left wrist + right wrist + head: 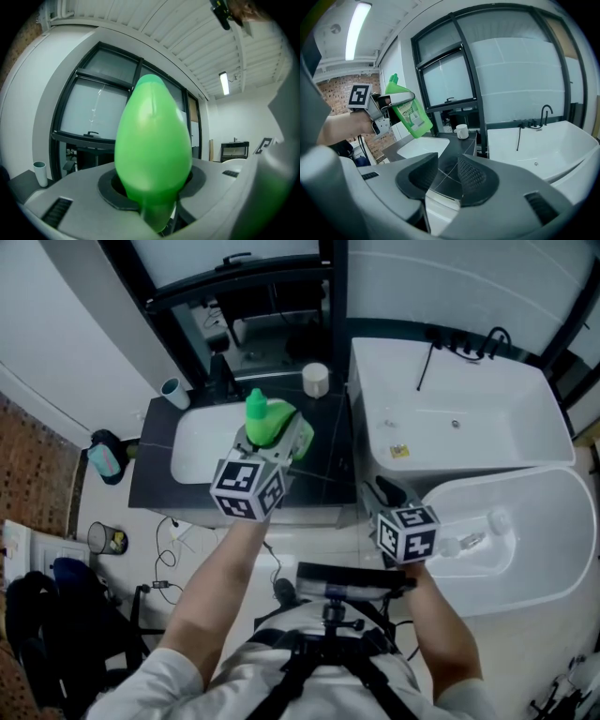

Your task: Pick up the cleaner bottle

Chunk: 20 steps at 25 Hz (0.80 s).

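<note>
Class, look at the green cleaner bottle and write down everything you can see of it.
The cleaner bottle is bright green, glossy plastic, with a green cap on top and a printed label on one flat side. It is in the air, tilted, cap uppermost, above the white basin set in the dark counter. Only the left hand-held gripper touches it, with its jaws closed on the bottle's body.

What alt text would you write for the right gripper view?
The left claw holds a green cleaner bottle in the air above a white sink. In front, the right claw is open and empty; a white bathtub stands at right.
</note>
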Available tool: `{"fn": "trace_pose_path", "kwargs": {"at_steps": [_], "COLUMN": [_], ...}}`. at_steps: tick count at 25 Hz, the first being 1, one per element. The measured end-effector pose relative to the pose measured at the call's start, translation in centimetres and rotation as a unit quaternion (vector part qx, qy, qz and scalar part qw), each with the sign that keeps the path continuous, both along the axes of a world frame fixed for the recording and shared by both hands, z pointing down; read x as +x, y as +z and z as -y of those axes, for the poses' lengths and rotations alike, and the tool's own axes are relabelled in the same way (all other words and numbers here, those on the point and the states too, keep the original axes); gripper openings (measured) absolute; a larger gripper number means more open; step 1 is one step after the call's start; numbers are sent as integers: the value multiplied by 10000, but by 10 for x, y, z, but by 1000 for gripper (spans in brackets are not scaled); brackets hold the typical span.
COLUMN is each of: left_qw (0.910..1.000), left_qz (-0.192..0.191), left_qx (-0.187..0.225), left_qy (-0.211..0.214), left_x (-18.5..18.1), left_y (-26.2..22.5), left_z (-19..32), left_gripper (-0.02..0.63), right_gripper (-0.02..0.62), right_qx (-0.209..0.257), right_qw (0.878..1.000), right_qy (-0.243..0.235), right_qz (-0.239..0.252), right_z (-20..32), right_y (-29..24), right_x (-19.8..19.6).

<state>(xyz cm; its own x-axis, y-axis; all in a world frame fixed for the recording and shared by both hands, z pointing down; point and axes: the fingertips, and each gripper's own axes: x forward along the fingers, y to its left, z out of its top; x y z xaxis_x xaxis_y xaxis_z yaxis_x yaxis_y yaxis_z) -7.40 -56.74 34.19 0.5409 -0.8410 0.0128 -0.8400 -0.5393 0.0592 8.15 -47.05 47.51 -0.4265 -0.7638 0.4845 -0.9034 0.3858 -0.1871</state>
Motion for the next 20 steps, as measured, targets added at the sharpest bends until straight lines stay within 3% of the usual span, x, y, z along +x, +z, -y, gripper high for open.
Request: {"fn": "trace_pose_path", "kwargs": {"at_steps": [20], "left_qw": [9983], "left_qz": [521], "left_qx": [-195], "left_qy": [-186], "left_x": [-49], "left_y": [21], "left_z": [-49], "left_gripper": [160], "right_gripper": [135], "right_qx": [45], "right_qw": [9996], "right_qy": [-289], "right_qz": [59], "right_z": [-13], "right_y": [-9], "right_x": [-31]}}
